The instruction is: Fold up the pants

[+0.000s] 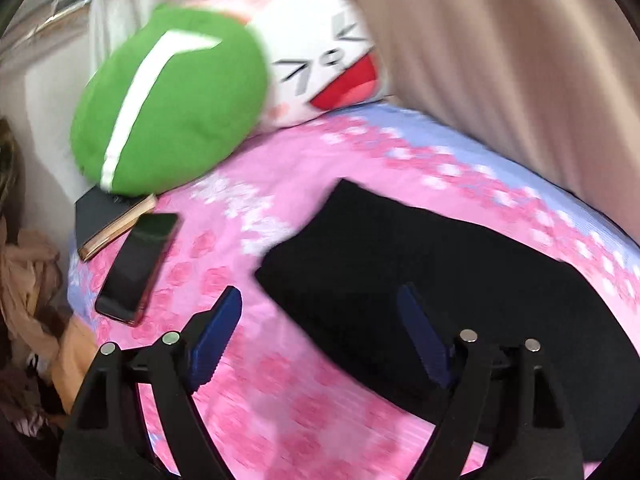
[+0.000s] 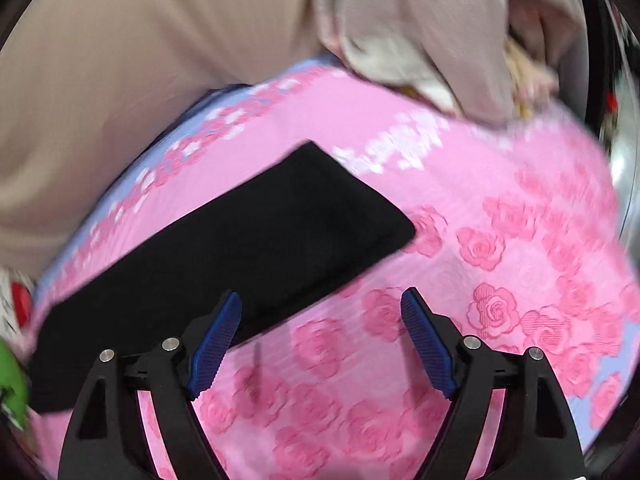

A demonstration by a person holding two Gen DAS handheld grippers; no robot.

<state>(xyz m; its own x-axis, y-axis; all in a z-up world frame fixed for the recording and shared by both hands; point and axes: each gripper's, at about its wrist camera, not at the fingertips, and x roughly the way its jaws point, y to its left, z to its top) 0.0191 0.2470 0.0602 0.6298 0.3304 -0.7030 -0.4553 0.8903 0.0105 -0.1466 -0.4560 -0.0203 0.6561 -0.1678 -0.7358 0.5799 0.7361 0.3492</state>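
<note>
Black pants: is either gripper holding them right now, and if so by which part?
Nothing is held. The black pants lie folded on the pink bedspread. The left gripper and right gripper both stand open with empty fingers.

Bed w/ pink rose-print cover [image 1: 304, 420], pale-blue border strip along far edge. Lying directly on it: black fabric pants, folded to a flat rectangle [image 1: 400, 264], approx. centre; dark-screened smartphone [image 1: 138, 264], left of pants & apart from them; black book w/ tan page edges [image 1: 104, 220], just beyond phone; round green plush cushion w/ white stripe [image 1: 168, 104], resting partly on book; white cartoon-face pillow [image 1: 324, 60], behind cushion.
</note>
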